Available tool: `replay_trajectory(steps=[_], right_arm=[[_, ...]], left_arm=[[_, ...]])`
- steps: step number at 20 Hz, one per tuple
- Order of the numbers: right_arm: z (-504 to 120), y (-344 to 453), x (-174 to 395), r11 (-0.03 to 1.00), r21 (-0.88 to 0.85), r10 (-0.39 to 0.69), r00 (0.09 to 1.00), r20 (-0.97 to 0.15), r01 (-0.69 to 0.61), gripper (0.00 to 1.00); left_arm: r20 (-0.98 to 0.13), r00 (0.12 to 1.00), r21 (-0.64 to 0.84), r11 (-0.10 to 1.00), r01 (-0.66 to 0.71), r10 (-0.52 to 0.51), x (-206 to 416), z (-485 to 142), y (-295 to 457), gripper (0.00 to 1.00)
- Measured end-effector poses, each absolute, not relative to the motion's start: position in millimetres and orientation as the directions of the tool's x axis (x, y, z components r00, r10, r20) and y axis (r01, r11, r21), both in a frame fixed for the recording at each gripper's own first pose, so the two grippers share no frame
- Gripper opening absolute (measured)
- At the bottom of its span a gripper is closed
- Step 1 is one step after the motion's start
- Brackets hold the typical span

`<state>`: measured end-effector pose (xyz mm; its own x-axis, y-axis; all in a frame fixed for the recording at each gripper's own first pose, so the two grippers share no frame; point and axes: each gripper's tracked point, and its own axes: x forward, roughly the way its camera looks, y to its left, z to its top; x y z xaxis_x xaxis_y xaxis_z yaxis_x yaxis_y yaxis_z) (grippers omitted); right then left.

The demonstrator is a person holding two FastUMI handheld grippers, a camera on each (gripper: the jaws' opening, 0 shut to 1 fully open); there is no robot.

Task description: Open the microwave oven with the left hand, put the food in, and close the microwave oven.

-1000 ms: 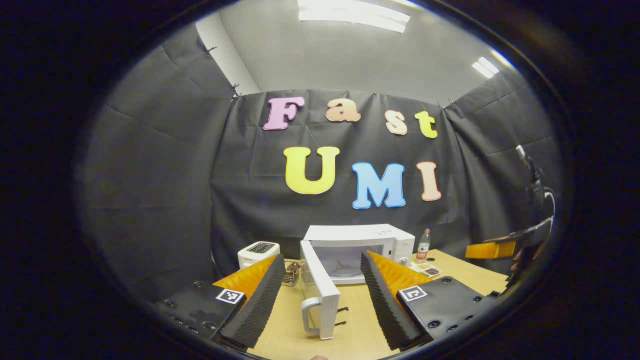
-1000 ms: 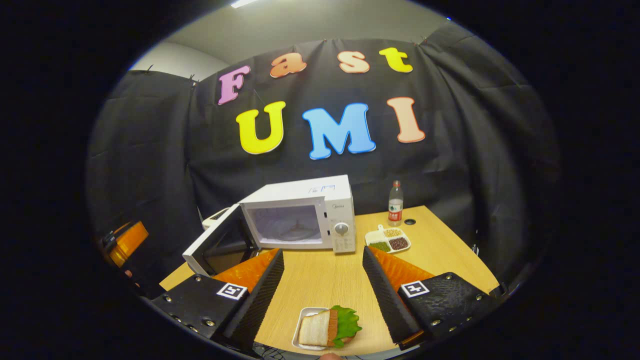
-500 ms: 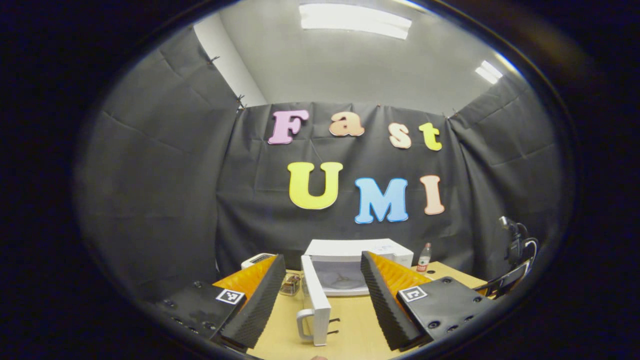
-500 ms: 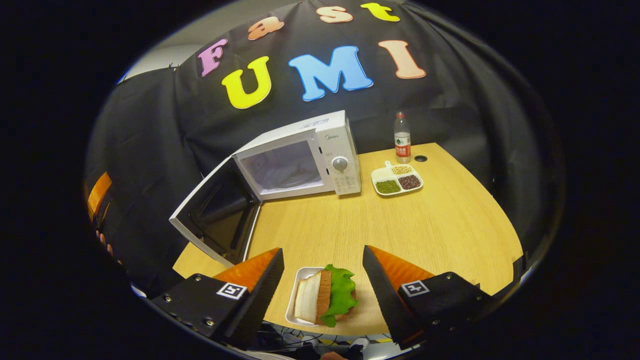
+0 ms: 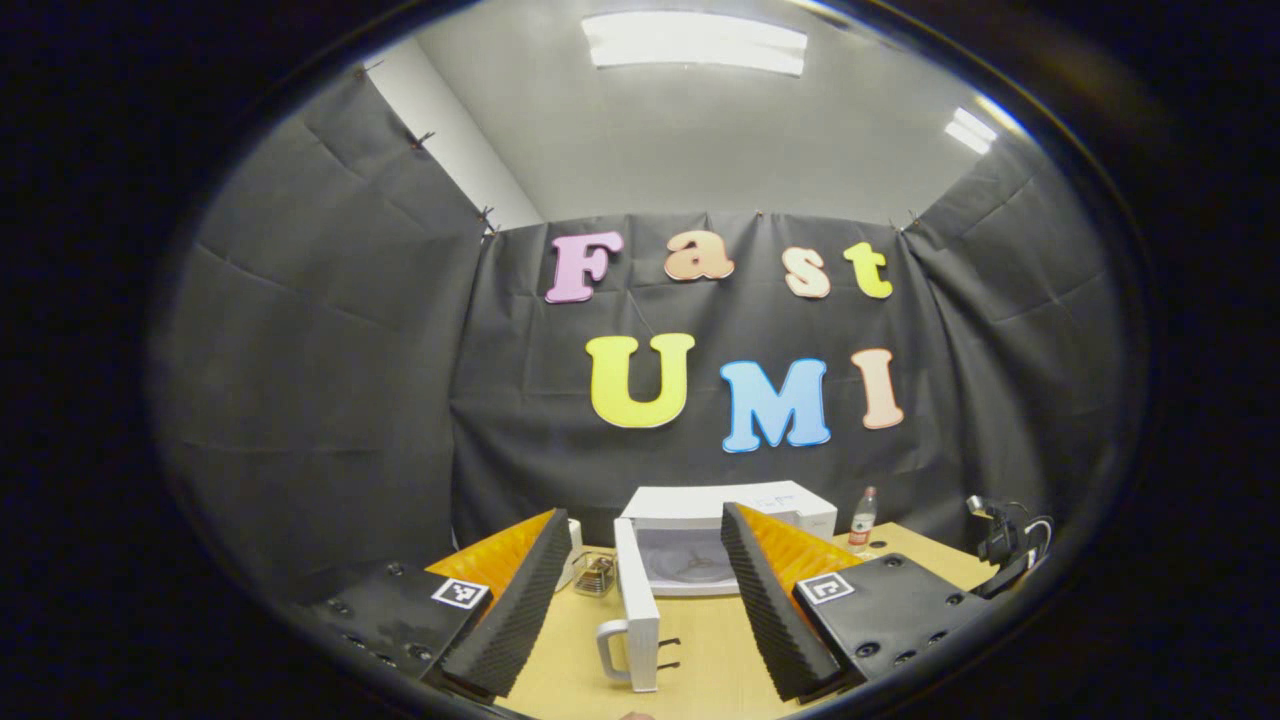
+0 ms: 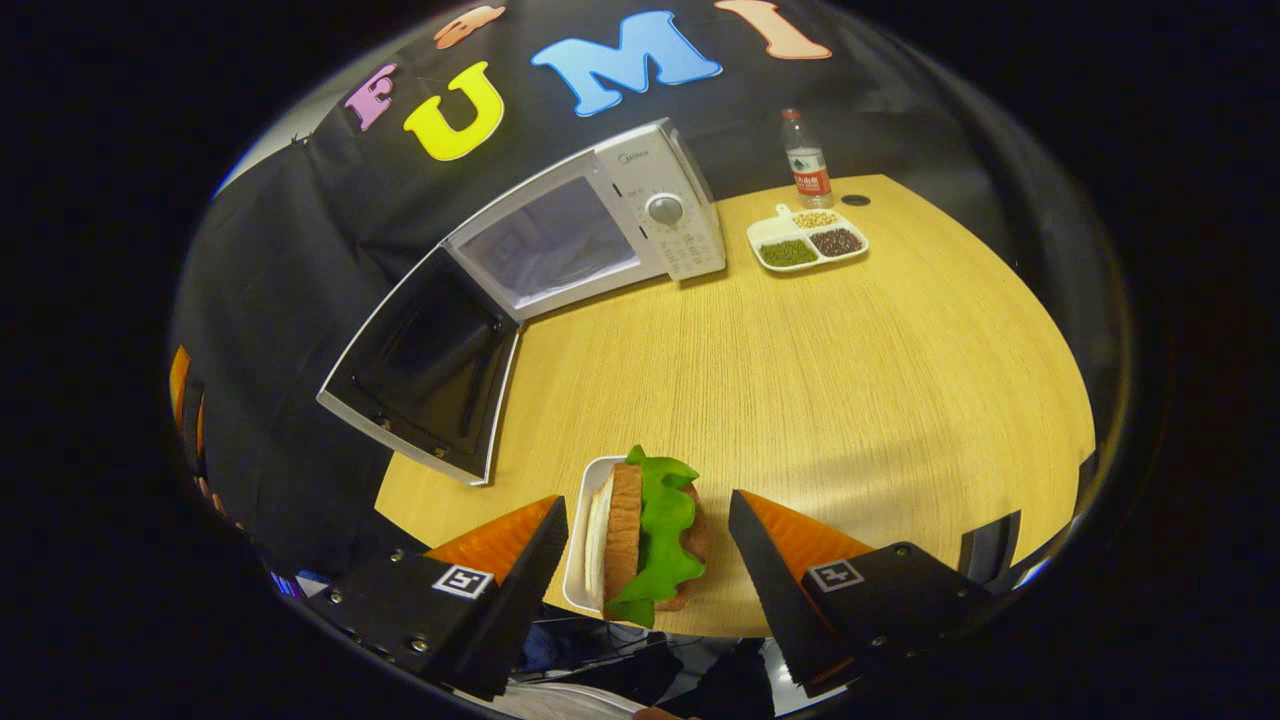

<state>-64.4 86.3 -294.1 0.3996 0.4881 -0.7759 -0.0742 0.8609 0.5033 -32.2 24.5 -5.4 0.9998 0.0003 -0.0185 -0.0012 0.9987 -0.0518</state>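
The white microwave (image 6: 600,220) stands at the back of the wooden table with its door (image 6: 425,370) swung wide open to the left. In the left gripper view the microwave (image 5: 725,530) is ahead, its door (image 5: 637,620) edge-on with the handle toward me. A sandwich with lettuce (image 6: 645,535) lies on a small white tray (image 6: 577,545) at the table's near edge. My right gripper (image 6: 648,510) hovers open above it, one finger on each side, not touching. My left gripper (image 5: 645,520) is open and holds nothing, back from the door.
A water bottle (image 6: 805,160) and a divided dish of beans (image 6: 808,240) sit at the back right of the table (image 6: 850,380). A small basket (image 5: 595,575) and a white toaster stand left of the microwave. Black cloth walls surround the table.
My right gripper tilted down and moved over the sandwich, which now lies between its fingers. My left gripper drew back and tilted up slightly from the open door.
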Motion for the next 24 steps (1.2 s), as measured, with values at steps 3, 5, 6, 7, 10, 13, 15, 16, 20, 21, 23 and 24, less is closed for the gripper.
replay_trajectory(steps=[3, 5, 6, 7, 10, 13, 15, 16, 20, 21, 23, 24], right_arm=[[-306.2, 94.3, -70.5, 0.829, 0.558, 0.537, 0.337, -0.773, -0.041, 0.98], [-311.3, 100.8, -77.9, 0.798, 0.602, 0.580, 0.286, -0.763, -0.013, 0.96], [-311.3, 103.7, -79.9, 0.783, 0.622, 0.599, 0.269, -0.755, 0.003, 0.93], [-314.3, 110.5, -82.2, 0.773, 0.634, 0.613, 0.250, -0.750, 0.009, 0.69], [-313.6, 111.9, -88.0, 0.760, 0.649, 0.631, 0.211, -0.746, 0.021, 0.56], [-309.0, 110.8, -88.8, 0.764, 0.645, 0.633, 0.197, -0.749, -0.005, 0.34], [-303.5, 110.9, -86.2, 0.774, 0.632, 0.626, 0.205, -0.752, -0.045, 0.28], [-297.9, 111.7, -84.8, 0.771, 0.635, 0.629, 0.219, -0.746, -0.050, 0.34], [-273.1, 117.4, -70.0, 0.755, 0.655, 0.637, 0.269, -0.722, -0.030, 0.34], [-266.3, 119.1, -62.9, 0.754, 0.656, 0.636, 0.288, -0.716, -0.031, 0.34], [-254.5, 123.9, -47.7, 0.756, 0.654, 0.624, 0.333, -0.707, -0.028, 0.34], [-248.2, 128.8, -40.4, 0.753, 0.657, 0.621, 0.356, -0.698, -0.023, 0.34]], left_arm=[[-0.020, 0.999, -0.052, 0.998, -0.040, 0.039, -40.7, -6.4, 23.1, 0.97], [-0.026, 0.997, -0.052, 0.996, -0.070, 0.069, -46.5, -8.4, 23.3, 0.97], [-0.033, 0.996, -0.050, 0.995, -0.087, 0.086, -50.2, -9.2, 23.8, 0.98], [-0.037, 0.994, -0.045, 0.994, -0.101, 0.100, -54.0, -9.9, 25.2, 0.98], [-0.030, 0.991, -0.031, 0.991, -0.128, 0.128, -61.3, -7.6, 30.8, 0.98], [-0.019, 0.989, -0.026, 0.989, -0.147, 0.147, -57.2, -2.9, 39.4, 0.94], [-0.008, 0.989, -0.033, 0.988, -0.151, 0.150, -51.1, -0.7, 43.3, 0.99], [-0.002, 0.989, -0.036, 0.988, -0.149, 0.149, -47.9, -0.1, 45.9, 0.96], [0.017, 0.993, -0.042, 0.992, -0.119, 0.120, -26.6, -1.8, 51.0, 0.98], [0.021, 0.993, -0.042, 0.993, -0.111, 0.112, -19.3, -2.7, 53.5, 0.94], [0.029, 0.995, -0.056, 0.994, -0.094, 0.096, -7.0, -3.6, 57.9, 0.96], [0.032, 0.996, -0.067, 0.994, -0.081, 0.083, -1.1, -3.6, 60.2, 0.99]])
